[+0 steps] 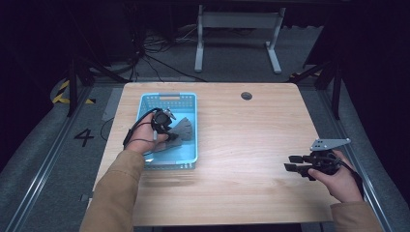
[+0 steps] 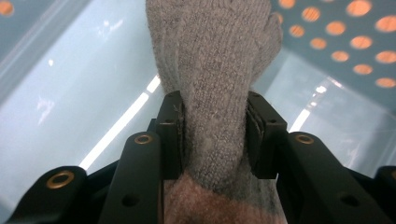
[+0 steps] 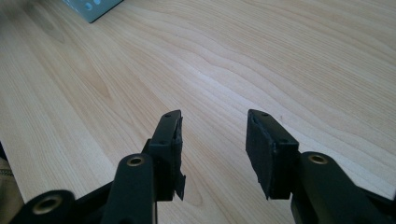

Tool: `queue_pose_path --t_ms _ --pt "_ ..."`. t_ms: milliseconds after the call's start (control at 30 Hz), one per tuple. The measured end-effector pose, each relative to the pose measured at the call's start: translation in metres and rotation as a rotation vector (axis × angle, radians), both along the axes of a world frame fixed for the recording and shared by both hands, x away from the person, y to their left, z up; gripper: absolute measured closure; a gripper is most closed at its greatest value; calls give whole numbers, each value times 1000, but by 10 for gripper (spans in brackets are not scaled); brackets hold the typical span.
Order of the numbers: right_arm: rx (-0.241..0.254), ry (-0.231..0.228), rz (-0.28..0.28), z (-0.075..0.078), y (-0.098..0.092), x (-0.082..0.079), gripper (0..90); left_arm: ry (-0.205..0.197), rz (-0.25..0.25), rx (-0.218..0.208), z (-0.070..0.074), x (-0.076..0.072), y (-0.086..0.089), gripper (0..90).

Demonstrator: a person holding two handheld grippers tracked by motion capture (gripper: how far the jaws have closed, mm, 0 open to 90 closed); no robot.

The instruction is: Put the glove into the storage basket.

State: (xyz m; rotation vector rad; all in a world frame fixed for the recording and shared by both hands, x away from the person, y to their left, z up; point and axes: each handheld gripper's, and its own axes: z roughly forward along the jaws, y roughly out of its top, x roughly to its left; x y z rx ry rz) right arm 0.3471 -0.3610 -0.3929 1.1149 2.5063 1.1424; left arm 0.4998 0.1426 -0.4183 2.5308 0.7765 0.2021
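Glove (image 2: 212,93) clamped in left hand-held gripper (image 2: 214,135).

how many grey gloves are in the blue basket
1 that I can make out: the grey glove lies in the blue basket, its cuff end clamped between the left gripper jaws. A second could be hidden under the hand.

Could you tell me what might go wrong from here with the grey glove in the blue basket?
The left gripper pinches the grey glove only across a narrow band of loose knit, so it might slip free when lifted. The glove's hanging part lies close to the blue basket wall and could catch on its rim. The right gripper waits open over the table, too far to help.
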Motion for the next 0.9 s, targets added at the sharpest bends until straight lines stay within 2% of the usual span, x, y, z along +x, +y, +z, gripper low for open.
queue_pose_path --t_ms 100,267,367,467,667,800,900 --pt "-3 2 3 -1 1 1 571 8 -10 17 -2 1 -1 631" --pt "-3 2 1 -1 1 1 570 18 -7 21 -3 1 -1 616" --pt "-4 3 3 -2 1 1 569 36 17 20 -5 2 -2 594" --pt "0 1 1 -1 1 1 567 47 39 34 -6 2 -2 525" --pt "0 -4 1 0 1 1 567 64 80 27 -4 1 -2 396" --pt "-3 -3 11 0 3 2 567 47 101 22 -1 0 1 356" --pt "-1 -2 13 0 4 3 568 11 106 12 5 -3 2 379"
